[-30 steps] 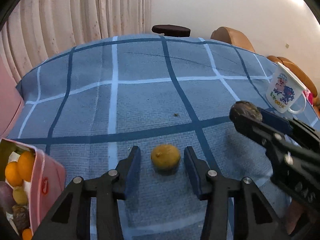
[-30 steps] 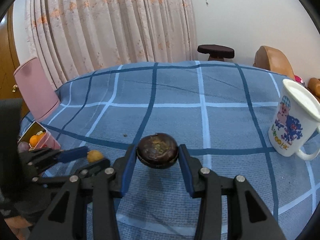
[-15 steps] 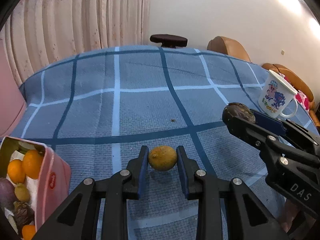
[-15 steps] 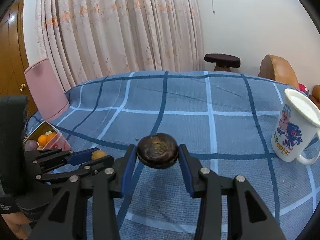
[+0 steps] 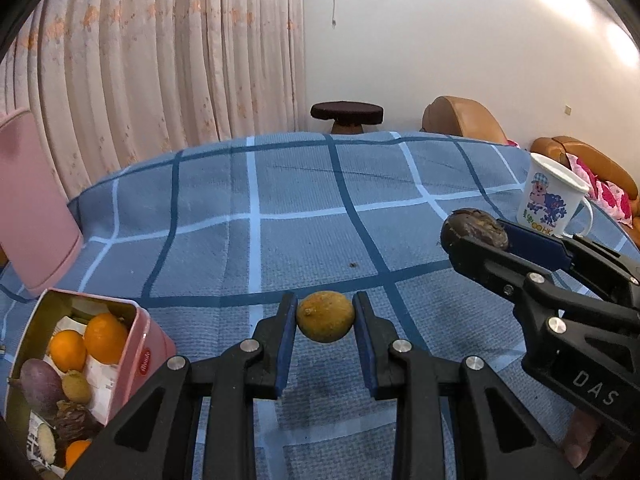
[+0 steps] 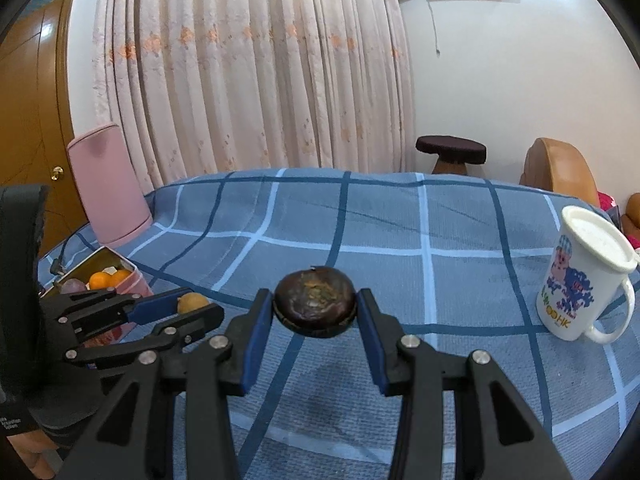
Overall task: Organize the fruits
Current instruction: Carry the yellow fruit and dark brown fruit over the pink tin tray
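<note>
My left gripper [image 5: 325, 320] is shut on a small yellow-brown fruit [image 5: 325, 316] and holds it above the blue checked cloth [image 5: 304, 208]. My right gripper [image 6: 315, 312] is shut on a dark brown wrinkled fruit [image 6: 315, 306], also off the cloth. That dark fruit [image 5: 474, 232] shows at the right of the left wrist view. The yellow fruit [image 6: 192, 303] shows at the left of the right wrist view. A pink tin [image 5: 148, 354] at the lower left holds oranges [image 5: 104, 338], a purple fruit and other small fruits.
A white cartoon mug [image 6: 584, 276] stands at the cloth's right side. A pink lid [image 6: 106, 184] leans at the far left edge. A dark stool [image 5: 346, 114] and brown chairs [image 5: 460, 120] stand beyond the cloth. Curtains hang behind.
The left gripper closed on the yellow fruit and lifted it off the cloth. The right gripper rose a little, still holding the dark fruit.
</note>
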A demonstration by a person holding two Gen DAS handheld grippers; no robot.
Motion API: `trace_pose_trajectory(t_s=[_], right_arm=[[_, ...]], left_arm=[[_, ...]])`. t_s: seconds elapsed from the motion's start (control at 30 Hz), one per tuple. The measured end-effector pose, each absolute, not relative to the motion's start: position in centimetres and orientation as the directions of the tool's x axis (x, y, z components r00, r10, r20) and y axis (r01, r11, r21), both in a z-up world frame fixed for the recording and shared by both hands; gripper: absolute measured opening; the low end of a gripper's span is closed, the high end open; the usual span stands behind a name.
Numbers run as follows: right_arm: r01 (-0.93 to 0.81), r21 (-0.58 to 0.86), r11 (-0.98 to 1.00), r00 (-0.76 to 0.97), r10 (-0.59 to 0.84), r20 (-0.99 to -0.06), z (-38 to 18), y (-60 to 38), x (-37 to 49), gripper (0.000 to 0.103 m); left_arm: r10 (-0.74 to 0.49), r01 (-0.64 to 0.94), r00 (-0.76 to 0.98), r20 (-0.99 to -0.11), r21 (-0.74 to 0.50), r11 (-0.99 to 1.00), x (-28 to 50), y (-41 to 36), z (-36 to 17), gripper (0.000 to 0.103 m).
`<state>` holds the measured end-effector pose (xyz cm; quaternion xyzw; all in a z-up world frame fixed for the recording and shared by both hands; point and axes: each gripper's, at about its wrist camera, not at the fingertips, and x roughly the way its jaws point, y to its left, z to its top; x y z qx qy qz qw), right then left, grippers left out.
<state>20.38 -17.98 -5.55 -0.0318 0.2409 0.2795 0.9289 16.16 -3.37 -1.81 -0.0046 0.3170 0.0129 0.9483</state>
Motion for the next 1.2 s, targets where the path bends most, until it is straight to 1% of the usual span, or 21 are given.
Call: trace_pose_trajectory(t_s=[0.57,0.77,0.87,1.03,1.1,1.2], right_arm=[[-0.565,0.024,0.825,0.756,0.529,-0.386,-4.9,-17.6,17.8,0.045],[-0.568,0.006,0.823,0.758,0.526,-0.386,-5.0,-17.0,17.1,0.045],[-0.574,0.024,0.819,0.746,0.535,-0.397,-5.0,-16.8,16.9,0.046],[-0.591,0.091,0.802,0.705,0.568,-0.424,-5.1,-16.0,16.4,0.046],[-0.604,0.097,0.791,0.696,0.582,-0.421,-4.8,-15.5,16.0,0.045],[-0.629,0.082,0.773,0.684,0.601,-0.415,-4.1,-14.2,15.2,0.046]], left_arm=[[0.061,-0.046,0.845,-0.532,0.043,0.998,13.4,-3.7,-1.2,0.03],[0.058,-0.044,0.85,-0.523,0.039,0.998,12.3,-3.3,-1.1,0.03],[0.059,-0.046,0.851,-0.522,0.039,0.998,11.7,-3.0,-1.0,0.03],[0.065,-0.052,0.858,-0.51,0.041,0.998,10.0,-2.1,-0.4,0.03],[0.083,-0.064,0.86,-0.503,0.056,0.996,9.1,-1.6,-0.1,0.03],[0.098,-0.087,0.861,-0.5,0.045,0.995,8.1,-0.2,0.3,0.03]])
